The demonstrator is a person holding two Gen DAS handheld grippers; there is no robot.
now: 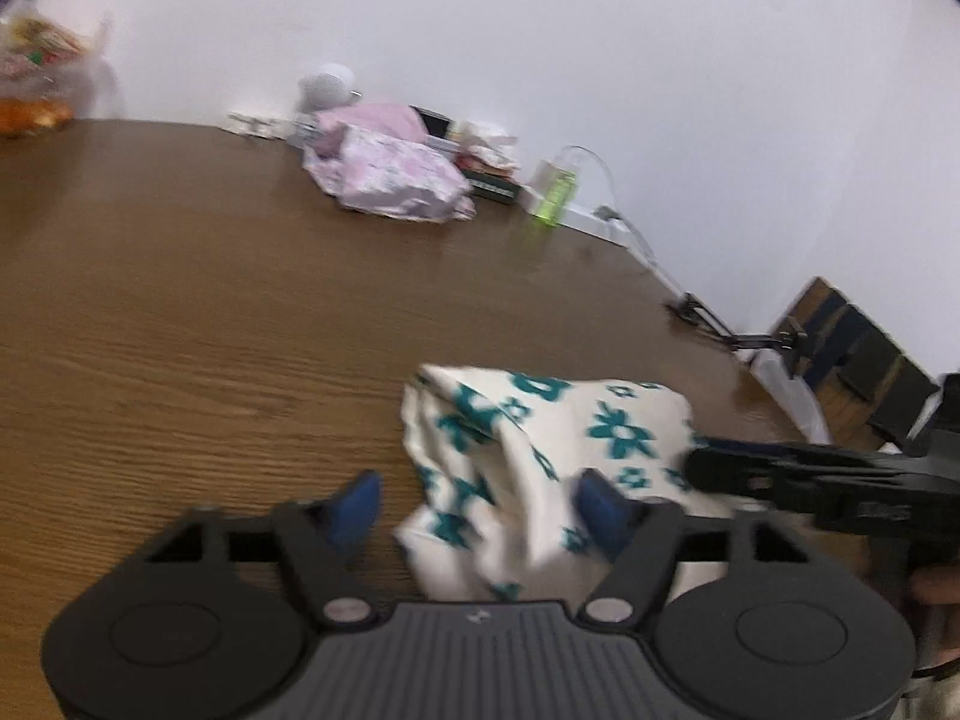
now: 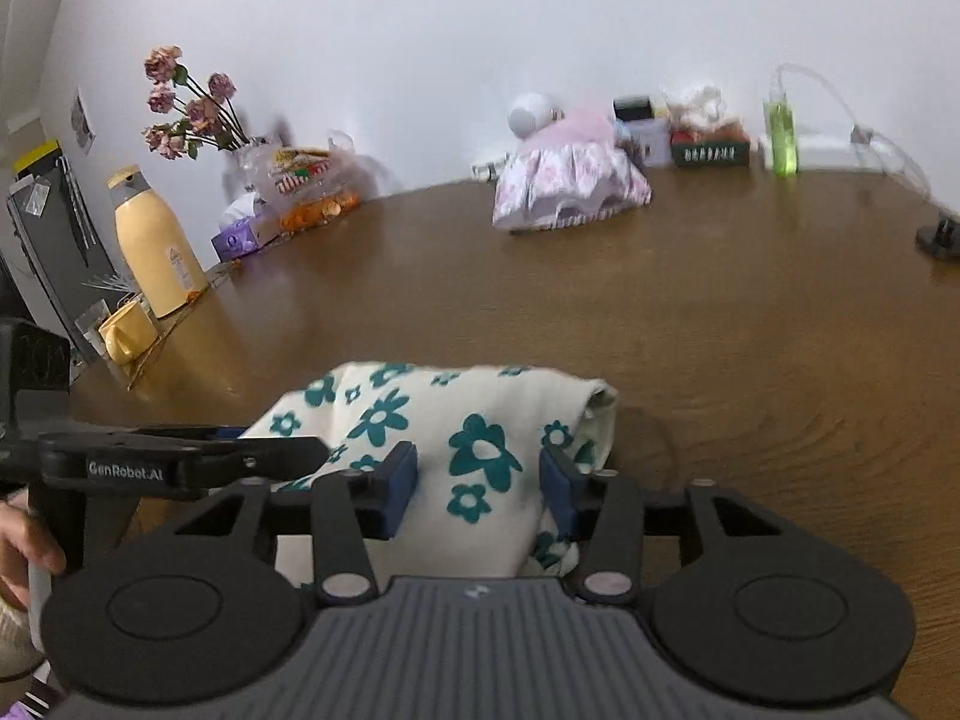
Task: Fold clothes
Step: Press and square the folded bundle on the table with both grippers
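Note:
A cream garment with teal flowers (image 1: 540, 450) lies bunched on the brown wooden table (image 1: 210, 300), close to the front edge. My left gripper (image 1: 483, 501) is open, its blue pads on either side of the garment's near-left part. My right gripper (image 2: 477, 480) is open too, with the cloth (image 2: 456, 420) lying between its blue pads. The right gripper also shows in the left wrist view (image 1: 780, 474), reaching in from the right over the garment. The left gripper shows in the right wrist view (image 2: 198, 456) at the left, over the cloth's left edge.
A folded pink floral garment (image 2: 570, 186) lies at the far side by the wall, with boxes and a green bottle (image 2: 780, 132) beside it. A yellow flask (image 2: 153, 240), yellow cup (image 2: 126, 330), tissue box and dried flowers stand at the far left. A black mount (image 2: 939, 237) sits at the right.

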